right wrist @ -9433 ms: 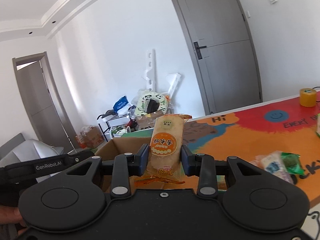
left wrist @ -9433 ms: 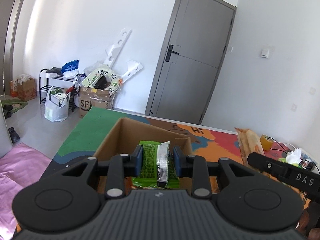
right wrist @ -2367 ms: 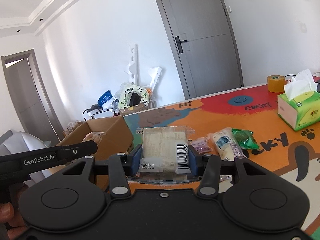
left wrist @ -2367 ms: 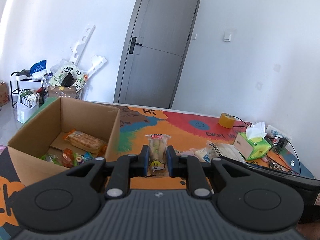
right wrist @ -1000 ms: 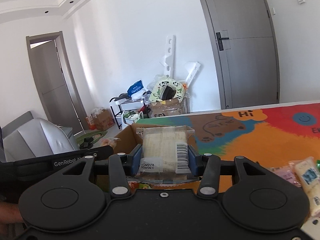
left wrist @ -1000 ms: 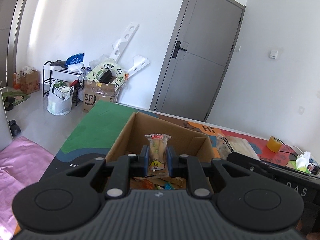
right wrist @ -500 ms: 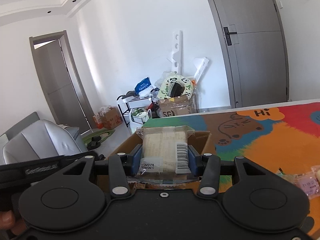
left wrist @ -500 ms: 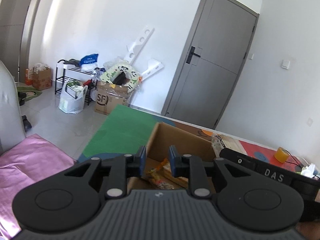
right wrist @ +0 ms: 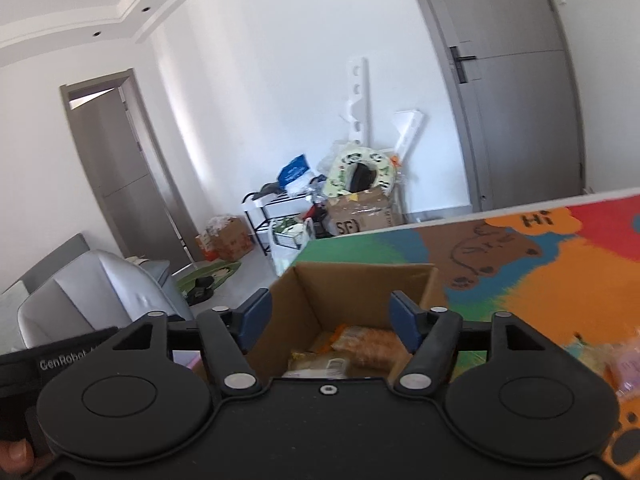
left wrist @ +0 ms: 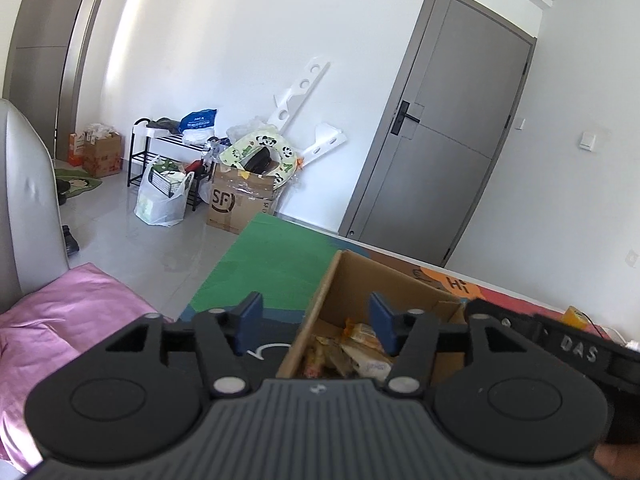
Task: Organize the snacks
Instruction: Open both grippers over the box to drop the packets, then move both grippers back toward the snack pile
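Left wrist view: the left gripper (left wrist: 316, 322) hangs over the near left wall of the cardboard box (left wrist: 344, 280), fingers spread wide, nothing between them
Left finger pads: one blue pad (left wrist: 249, 320) sits outside the box over the table, the other inside the box opening
Right wrist view: the right gripper (right wrist: 331, 320) is above the same box (right wrist: 360, 280), spread wide and empty too
Snacks in box: a heap of wrapped packets (left wrist: 352, 350) lies on the bottom; from the right side an orange-brown packet (right wrist: 370, 342) and a pale one with a barcode (right wrist: 320, 364) show
Snacks outside: a few blurred packets (right wrist: 616, 360) lie on the table (right wrist: 560, 280) right of the box
Table: colourful mat, green corner (left wrist: 276, 264) beside the box
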